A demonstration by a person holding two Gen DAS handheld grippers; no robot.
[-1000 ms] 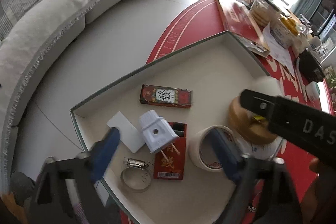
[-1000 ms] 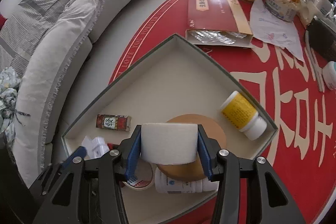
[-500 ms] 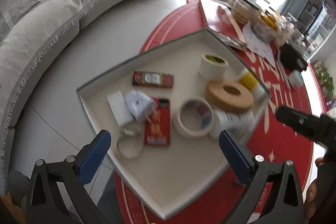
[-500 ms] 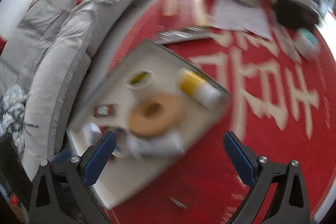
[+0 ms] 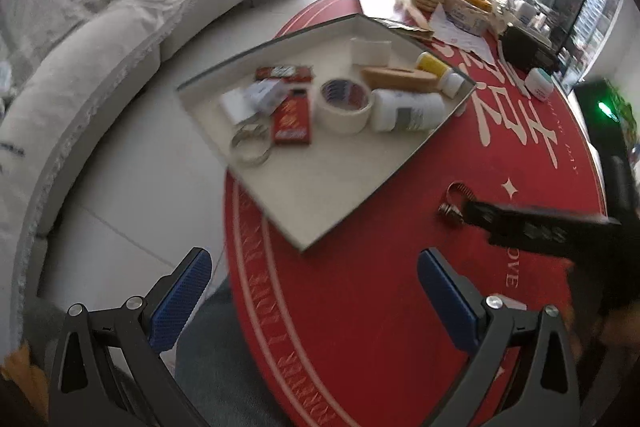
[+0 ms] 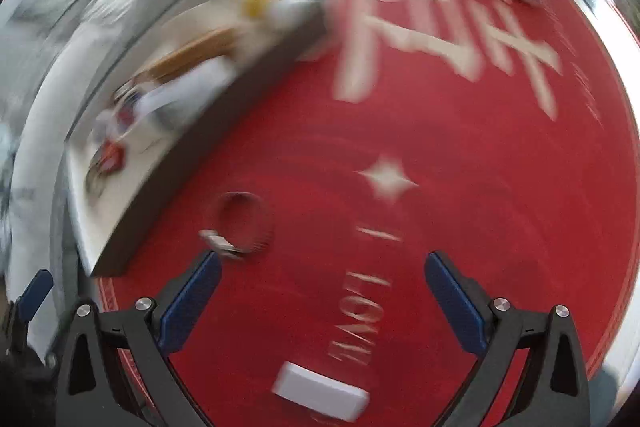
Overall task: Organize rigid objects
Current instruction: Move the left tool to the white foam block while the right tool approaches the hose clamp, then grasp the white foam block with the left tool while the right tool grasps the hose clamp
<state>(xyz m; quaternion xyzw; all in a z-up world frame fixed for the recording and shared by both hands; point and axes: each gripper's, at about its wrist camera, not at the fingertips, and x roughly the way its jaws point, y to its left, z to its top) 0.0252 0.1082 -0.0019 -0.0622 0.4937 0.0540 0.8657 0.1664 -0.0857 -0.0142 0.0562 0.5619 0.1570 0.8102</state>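
Both wrist views, taken as the right gripper (image 6: 322, 301) is travelling away from the tray (image 5: 352, 183). One second ago its jaws were clamped on a white tape roll (image 5: 370, 51) held over the tray; now they are standing wide apart and holding nothing, and the roll is lying in the far part of the tray, just beyond the flat brown tape ring (image 5: 398, 79). That placement therefore reads as finished. The right wrist view is smearing with motion, so fine detail there cannot be told.

The left gripper (image 5: 312, 297) is also gaping fully open and carrying nothing; it was low over the tray's contents a second ago and is now hanging near the front edge of the red table (image 5: 360, 327), with the tray farther off.

Still outside the tray are a metal hose clamp (image 6: 240, 225), lying on the table just to the right of the tray's near wall and almost touching the right gripper's left finger (image 6: 192, 297), and a small white block (image 6: 320, 393) nearer still, between the two fingers. Judged from its heading, the right gripper is probably lining up on one of these two; which one cannot be told. Already gathered in the tray are a white bottle (image 5: 408, 109), a yellow-labelled bottle (image 5: 438, 71), a cream tape roll (image 5: 346, 105), a second hose clamp (image 5: 250, 145) and a red card (image 5: 294, 117).
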